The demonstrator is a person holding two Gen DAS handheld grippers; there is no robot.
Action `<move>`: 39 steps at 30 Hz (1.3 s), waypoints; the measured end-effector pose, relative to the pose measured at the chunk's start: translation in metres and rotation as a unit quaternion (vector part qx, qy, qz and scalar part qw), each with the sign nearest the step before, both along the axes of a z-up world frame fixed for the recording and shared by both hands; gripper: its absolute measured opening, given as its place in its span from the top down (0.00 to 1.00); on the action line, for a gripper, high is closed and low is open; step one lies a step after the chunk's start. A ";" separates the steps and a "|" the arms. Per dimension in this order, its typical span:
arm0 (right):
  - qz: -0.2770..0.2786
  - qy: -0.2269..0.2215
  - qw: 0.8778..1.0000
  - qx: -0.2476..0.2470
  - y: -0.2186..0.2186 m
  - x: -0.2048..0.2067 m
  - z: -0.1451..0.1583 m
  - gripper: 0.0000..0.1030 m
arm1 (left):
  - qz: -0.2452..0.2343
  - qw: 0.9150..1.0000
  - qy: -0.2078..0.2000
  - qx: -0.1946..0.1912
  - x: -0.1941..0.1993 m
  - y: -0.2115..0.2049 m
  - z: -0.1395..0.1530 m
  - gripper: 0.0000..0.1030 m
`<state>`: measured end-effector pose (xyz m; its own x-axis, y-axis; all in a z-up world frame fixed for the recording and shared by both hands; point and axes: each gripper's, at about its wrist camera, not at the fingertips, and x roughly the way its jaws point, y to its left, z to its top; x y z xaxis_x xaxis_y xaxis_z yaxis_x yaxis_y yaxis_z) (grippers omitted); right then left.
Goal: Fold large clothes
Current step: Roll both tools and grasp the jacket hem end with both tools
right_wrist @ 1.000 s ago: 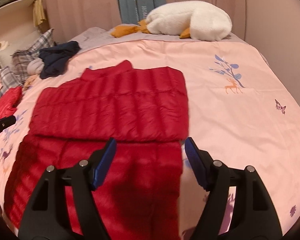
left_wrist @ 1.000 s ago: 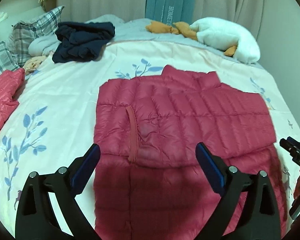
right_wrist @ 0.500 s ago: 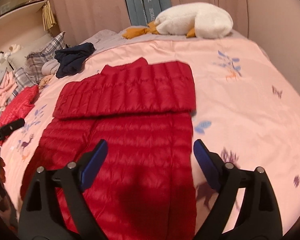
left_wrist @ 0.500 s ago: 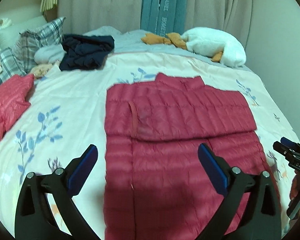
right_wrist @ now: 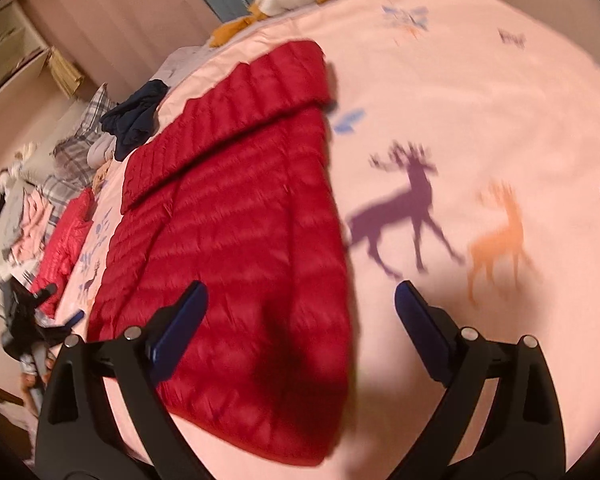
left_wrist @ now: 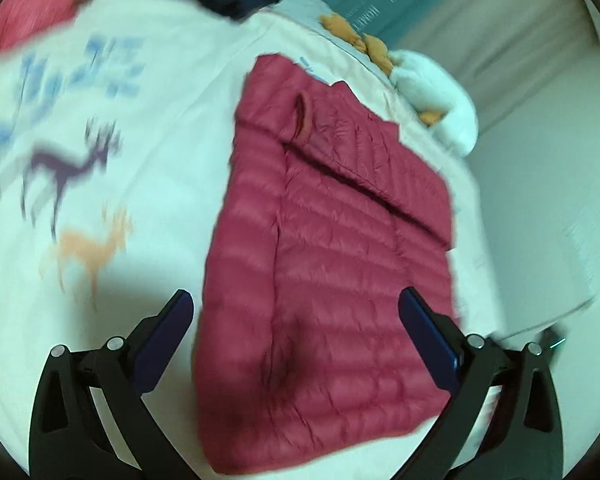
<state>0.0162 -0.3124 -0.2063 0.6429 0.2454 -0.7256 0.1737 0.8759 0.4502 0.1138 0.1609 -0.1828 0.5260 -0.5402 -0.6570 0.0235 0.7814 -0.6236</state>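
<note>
- One red jacket (right_wrist: pixel 236 216), spread on the bedspread (right_wrist: pixel 480 92).
- One more red garment (right_wrist: pixel 66 240), at the bed's far side.
- One navy garment (right_wrist: pixel 136 120).
- One white plush toy (left_wrist: pixel 436 92).
- Two deer prints per view: one purple (right_wrist: pixel 400 208), one orange (right_wrist: pixel 500 240).
- Two grippers: left (left_wrist: pixel 296 334), right (right_wrist: pixel 300 320).

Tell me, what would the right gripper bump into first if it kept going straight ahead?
Probably the red puffy jacket on the bed: the open right gripper points down at its near right edge. Depth is hard to judge, so it might meet the pink bedspread beside it.
</note>
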 end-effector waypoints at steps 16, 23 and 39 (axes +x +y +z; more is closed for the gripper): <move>0.077 0.013 0.995 0.056 0.034 -0.003 -0.024 0.06 | -0.075 0.989 0.069 -0.109 -0.014 -0.015 -0.057 0.01; 0.066 0.005 0.994 0.083 0.036 0.013 -0.025 0.13 | -0.100 0.982 0.075 -0.140 -0.006 -0.034 -0.061 0.01; 0.096 0.033 0.979 0.177 0.016 -0.008 -0.042 0.40 | -0.092 0.980 0.069 -0.162 -0.010 -0.030 -0.062 0.01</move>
<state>0.0078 -0.2962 -0.2485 0.5152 0.6001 -0.6119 0.0604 0.6867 0.7244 0.1041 0.1309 -0.2444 0.3182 -0.8098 -0.4930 0.0428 0.5318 -0.8458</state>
